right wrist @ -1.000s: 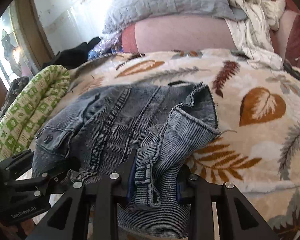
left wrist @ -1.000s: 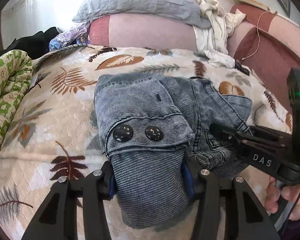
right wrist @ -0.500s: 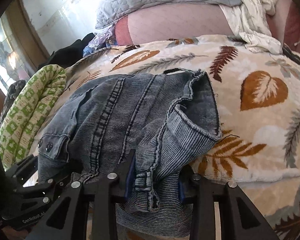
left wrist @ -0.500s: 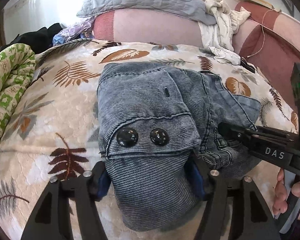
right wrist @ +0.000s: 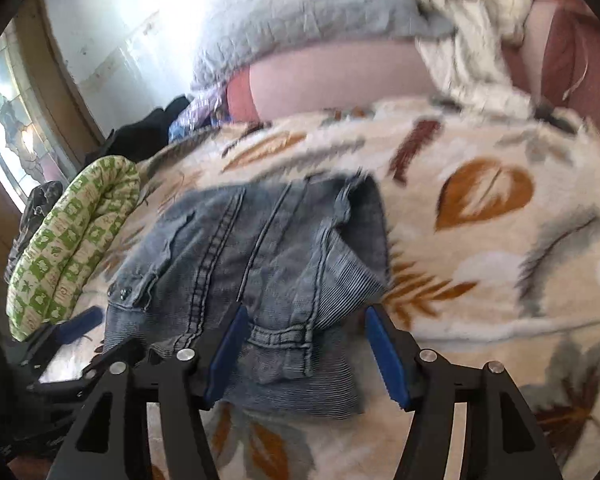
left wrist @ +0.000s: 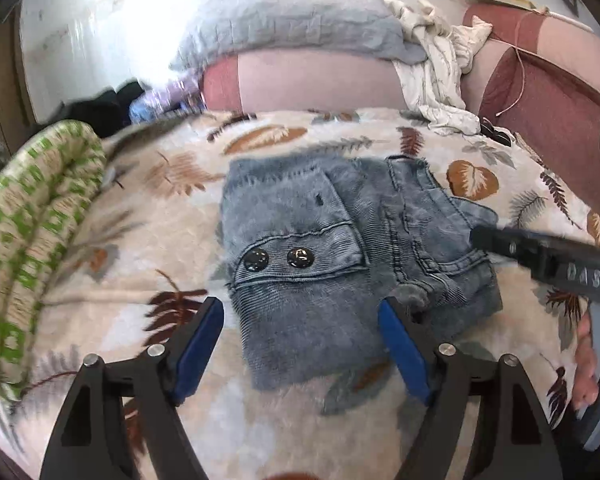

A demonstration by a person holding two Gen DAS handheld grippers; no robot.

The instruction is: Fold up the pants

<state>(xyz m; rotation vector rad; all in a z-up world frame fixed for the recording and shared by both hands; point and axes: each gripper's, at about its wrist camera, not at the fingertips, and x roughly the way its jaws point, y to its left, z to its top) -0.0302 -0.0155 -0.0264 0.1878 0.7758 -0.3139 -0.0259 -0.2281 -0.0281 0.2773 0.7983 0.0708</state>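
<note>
cream leaf-print blanket (left wrist: pixel 112 280) fills most of both blurry views, edges cut off. folded blue-grey denim pants (left wrist: pixel 300 248) lie mid-blanket, open room all round. left gripper (left wrist: pixel 300 340) and right gripper (right wrist: pixel 308 356) jaws just opened, pads clear of the cloth.

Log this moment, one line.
left tool: just opened, off pants | right tool: just opened, off pants | pants: folded on blanket
</note>
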